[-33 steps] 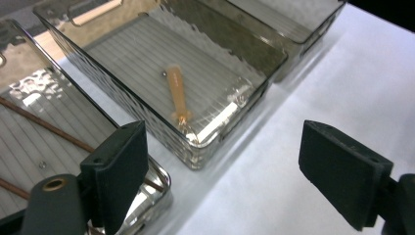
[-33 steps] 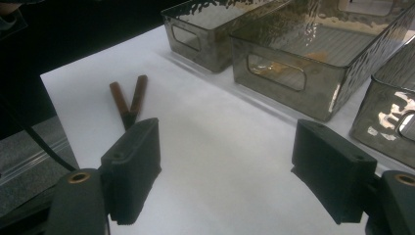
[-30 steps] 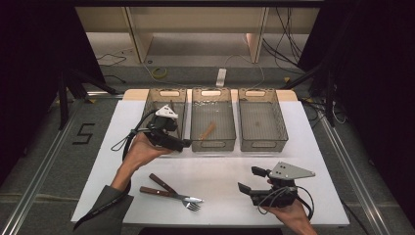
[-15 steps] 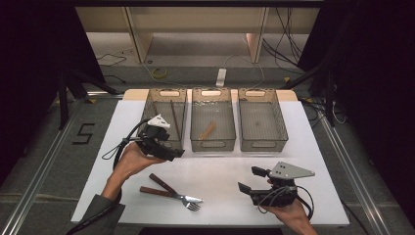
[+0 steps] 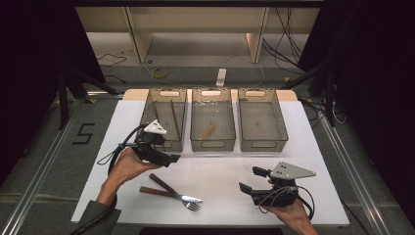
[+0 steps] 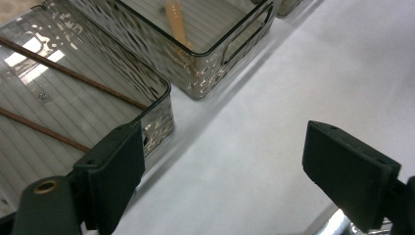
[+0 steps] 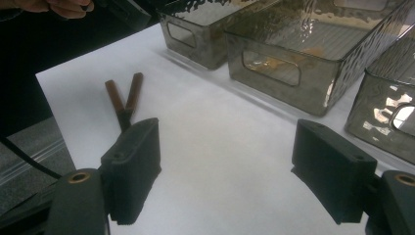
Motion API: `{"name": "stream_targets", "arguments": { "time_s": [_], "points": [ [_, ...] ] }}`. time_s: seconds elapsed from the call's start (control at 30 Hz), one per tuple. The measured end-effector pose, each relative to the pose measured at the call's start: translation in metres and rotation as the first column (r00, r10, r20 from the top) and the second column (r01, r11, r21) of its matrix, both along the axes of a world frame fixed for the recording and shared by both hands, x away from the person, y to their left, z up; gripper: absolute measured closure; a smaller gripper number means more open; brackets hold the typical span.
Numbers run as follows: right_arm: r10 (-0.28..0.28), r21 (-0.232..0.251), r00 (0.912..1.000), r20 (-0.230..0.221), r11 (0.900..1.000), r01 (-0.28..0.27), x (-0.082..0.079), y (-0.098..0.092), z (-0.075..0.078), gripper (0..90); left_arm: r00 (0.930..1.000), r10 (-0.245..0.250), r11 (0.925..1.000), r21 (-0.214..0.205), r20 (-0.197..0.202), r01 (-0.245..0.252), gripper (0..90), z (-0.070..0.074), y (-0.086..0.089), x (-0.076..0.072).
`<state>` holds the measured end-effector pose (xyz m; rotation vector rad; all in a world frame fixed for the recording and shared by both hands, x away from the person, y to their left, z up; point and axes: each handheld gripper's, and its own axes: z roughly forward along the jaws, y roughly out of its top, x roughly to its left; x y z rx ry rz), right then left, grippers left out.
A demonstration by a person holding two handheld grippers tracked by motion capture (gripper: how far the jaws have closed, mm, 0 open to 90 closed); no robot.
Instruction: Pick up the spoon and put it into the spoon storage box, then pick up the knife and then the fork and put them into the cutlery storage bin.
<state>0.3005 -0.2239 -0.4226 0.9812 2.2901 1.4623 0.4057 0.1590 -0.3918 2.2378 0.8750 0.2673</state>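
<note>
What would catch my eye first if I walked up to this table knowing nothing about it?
Probably the three clear bins lined up at the far edge of the white table: the left one holds two thin brown sticks, the middle one a pale wooden piece. Next, the two black hand-held tools, the left gripper near the left bin and the right gripper at the near right, both open. Between them lie a fork and knife, crossed.

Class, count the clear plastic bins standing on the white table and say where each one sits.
3, in a row along the table's far edge: the left clear plastic bin holds thin sticks, the middle bin a wooden piece, the right bin looks empty.
</note>
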Motion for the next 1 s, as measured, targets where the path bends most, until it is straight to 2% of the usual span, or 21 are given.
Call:
{"name": "stream_targets", "arguments": {
  "time_s": [0.37, 0.73, 0.9, 1.0],
  "points": [
    [0.0, -0.001, 1.0, 0.001, 1.0, 0.0, 0.0, 0.0, 0.0, 26.8, 0.9999, 0.016, 0.9995, 0.029, -0.001, -0.015, 15.3, -0.005, 0.009, -0.007],
    [0.007, -0.003, 1.0, 0.003, 1.0, -0.007, -0.001, 0.001, 0.001, 26.8, 0.9989, 0.002, 0.9983, 0.058, -0.047, 0.001, 15.5, -0.011, 0.017, -0.016],
    [0.004, -0.001, 1.0, 0.0, 1.0, -0.004, 0.0, 0.0, 0.001, 26.8, 0.9984, 0.002, 0.9961, 0.088, -0.057, 0.003, 15.5, -0.01, 0.022, -0.024],
    [0.007, -0.004, 1.0, -0.001, 1.0, -0.007, -0.001, 0.001, 0.0, 26.8, 0.9975, -0.014, 0.9933, 0.113, -0.069, 0.022, 15.6, -0.01, 0.025, -0.031]
  ]
}}
